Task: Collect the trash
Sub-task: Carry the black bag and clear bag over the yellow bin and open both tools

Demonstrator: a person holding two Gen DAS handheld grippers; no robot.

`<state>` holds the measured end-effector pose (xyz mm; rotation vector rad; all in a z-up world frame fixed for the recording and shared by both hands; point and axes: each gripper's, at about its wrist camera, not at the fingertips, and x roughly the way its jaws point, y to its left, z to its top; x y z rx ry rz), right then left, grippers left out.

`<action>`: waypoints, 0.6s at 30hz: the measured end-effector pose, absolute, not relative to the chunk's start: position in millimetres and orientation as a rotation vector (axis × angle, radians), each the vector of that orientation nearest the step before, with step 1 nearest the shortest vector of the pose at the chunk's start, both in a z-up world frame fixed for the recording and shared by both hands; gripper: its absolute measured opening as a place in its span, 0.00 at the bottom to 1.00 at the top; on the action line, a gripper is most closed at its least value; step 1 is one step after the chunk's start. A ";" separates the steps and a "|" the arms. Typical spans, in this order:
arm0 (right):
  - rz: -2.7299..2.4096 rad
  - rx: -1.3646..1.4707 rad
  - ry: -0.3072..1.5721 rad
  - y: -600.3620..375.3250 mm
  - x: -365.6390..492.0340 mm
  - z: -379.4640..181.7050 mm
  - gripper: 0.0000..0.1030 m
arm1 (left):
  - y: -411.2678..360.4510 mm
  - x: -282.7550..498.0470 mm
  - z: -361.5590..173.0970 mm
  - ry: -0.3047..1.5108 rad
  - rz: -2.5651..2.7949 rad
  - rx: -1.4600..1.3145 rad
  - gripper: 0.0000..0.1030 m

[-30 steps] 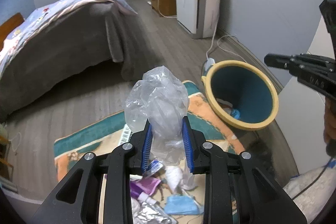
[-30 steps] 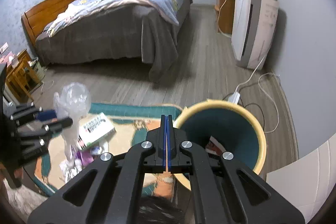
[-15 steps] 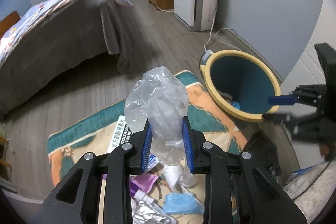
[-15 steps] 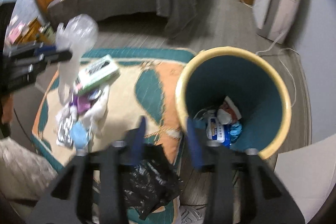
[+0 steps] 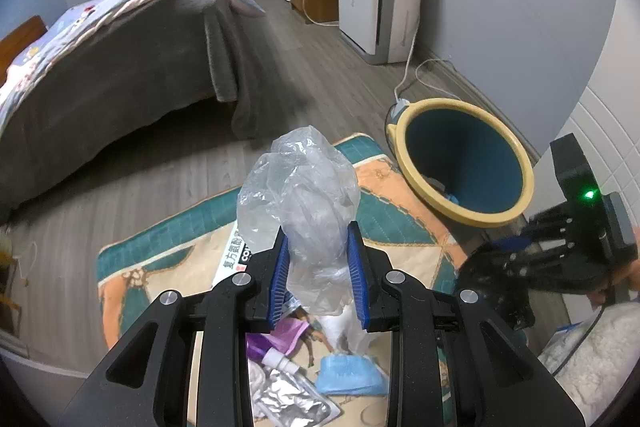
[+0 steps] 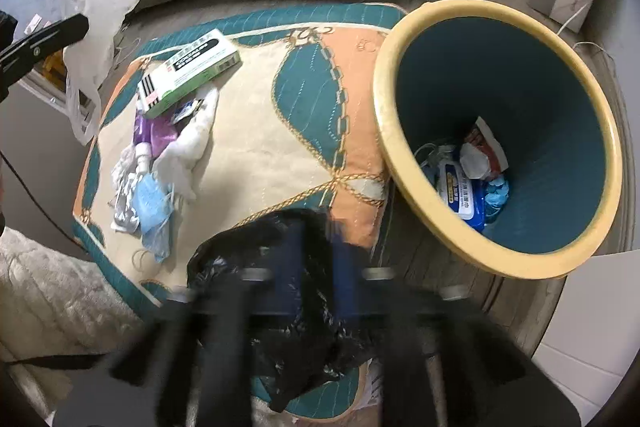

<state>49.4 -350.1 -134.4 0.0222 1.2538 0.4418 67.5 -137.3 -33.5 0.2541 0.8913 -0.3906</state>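
Left gripper pinches a crumpled clear plastic bag, held above the patterned mat. Right gripper, blurred, jaws closing on a crumpled black plastic bag beside the yellow-rimmed teal bin.

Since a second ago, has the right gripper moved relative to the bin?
Yes. The right gripper has dropped from above the yellow-rimmed bin to below its rim, over the black bag on the mat.
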 end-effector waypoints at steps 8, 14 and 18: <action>0.449 -0.067 1.071 -341.2 40.6 -75.6 0.03 | -138.9 64.7 -29.3 0.878 -0.396 0.259 0.28; 0.373 -0.063 0.895 -356.2 46.4 -17.3 0.03 | -150.1 67.4 -26.5 0.872 -0.420 0.280 0.28; 0.278 -0.065 0.802 -370.4 52.0 13.7 0.02 | -165.4 73.3 -23.2 0.869 -0.448 0.287 0.28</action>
